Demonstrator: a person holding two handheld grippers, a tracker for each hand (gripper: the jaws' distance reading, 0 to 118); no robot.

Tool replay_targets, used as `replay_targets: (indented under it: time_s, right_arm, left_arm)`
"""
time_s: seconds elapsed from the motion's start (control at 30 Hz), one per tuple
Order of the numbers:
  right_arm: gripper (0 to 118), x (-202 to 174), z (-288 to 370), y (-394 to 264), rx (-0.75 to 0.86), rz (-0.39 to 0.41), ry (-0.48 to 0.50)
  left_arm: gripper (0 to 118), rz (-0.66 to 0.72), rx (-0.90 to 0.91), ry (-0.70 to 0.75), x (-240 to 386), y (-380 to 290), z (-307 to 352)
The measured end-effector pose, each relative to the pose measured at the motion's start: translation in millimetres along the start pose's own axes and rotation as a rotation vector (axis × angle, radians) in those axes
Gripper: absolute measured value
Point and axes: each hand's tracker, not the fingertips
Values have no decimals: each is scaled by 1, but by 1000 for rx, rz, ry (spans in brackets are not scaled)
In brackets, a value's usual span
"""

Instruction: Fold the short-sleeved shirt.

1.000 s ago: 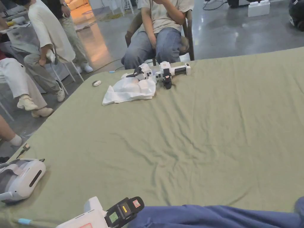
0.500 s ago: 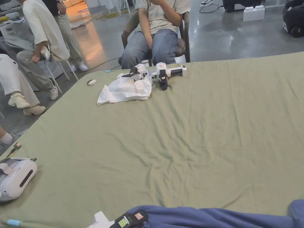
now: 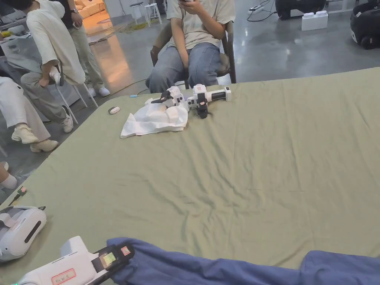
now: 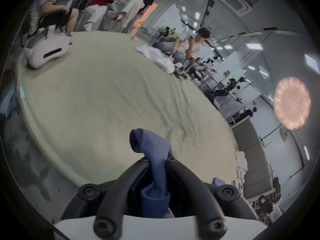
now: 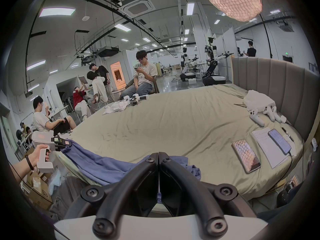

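Bedsheet, olive green and creased, covers a wide bed that serves as the work surface; a grey padded headboard stands along its far right side in the right gripper view. The blue shirt lies bunched along the near edge of the sheet, stretched between the two grippers.

The left gripper has both jaws pressed on a stitched fold of the shirt, which sticks up past the tips. In the head view it sits at the bottom left with the cloth running off to the right. A hand holds its grip in the right gripper view.

The right gripper has its jaws brought together, tips touching, with blue cloth just behind and below them; whether cloth is pinched between them I cannot tell.

On the sheet's far side lie a crumpled white cloth and, touching it, two spare grippers. A white headset rests at the near left corner. Near the headboard are a white bag, white controllers, two phones and a notepad.

Around the bed is a big hall with a glossy grey floor, ceiling light panels and ducts. A person sits on a chair beyond the far edge; others sit and stand at left. Two robots stand farther back.
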Motion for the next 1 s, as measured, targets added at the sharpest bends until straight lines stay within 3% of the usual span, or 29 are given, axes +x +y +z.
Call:
replay_targets:
  time_s: [0.23, 0.33, 0.53, 0.57, 0.6, 0.63, 0.67, 0.7, 0.77, 0.8, 0.83, 0.87, 0.9, 1.0]
  right_arm:
    - [0, -6, 9, -2, 10, -3, -8]
    - [0, -4, 18, -7, 16, -26, -39]
    - [0, 10, 32, -26, -14, -87, -81]
    - [0, 12, 32, -28, -17, -93, -87]
    - [0, 15, 32, -30, -23, -98, -94]
    - [0, 16, 31, -31, -29, -104, -105]
    - [0, 18, 33, -32, -32, -105, -109]
    - [0, 20, 34, -32, -32, -104, -111]
    - [0, 21, 35, -32, -30, -104, -113]
    - [0, 23, 36, -35, -28, -109, -111]
    - [0, 24, 36, -35, -27, -117, -107]
    - [0, 25, 36, -35, -27, -123, -103]
    - [0, 25, 36, -37, -27, -130, -102]
    - [0, 26, 34, -39, -33, -140, -94]
  left_arm:
    - [6, -130, -147, -107, 114, -92, -69]
    - [6, -197, -244, -46, 139, -125, -106]
    - [9, -315, -318, -80, 175, -161, -131]
    - [17, -342, -335, -96, 178, -162, -134]
    - [32, -365, -377, -117, 181, -161, -136]
    - [60, -369, -376, -124, 182, -160, -135]
    - [77, -361, -364, -138, 183, -158, -132]
    - [80, -354, -344, -153, 185, -153, -126]
    - [70, -343, -284, -193, 186, -143, -113]
    - [56, -329, -263, -218, 185, -140, -108]
    - [32, -315, -249, -225, 183, -138, -106]
    - [16, -310, -258, -203, 180, -138, -106]
    - [5, -306, -263, -190, 178, -141, -109]
    - [3, -310, -381, -176, 174, -164, -132]
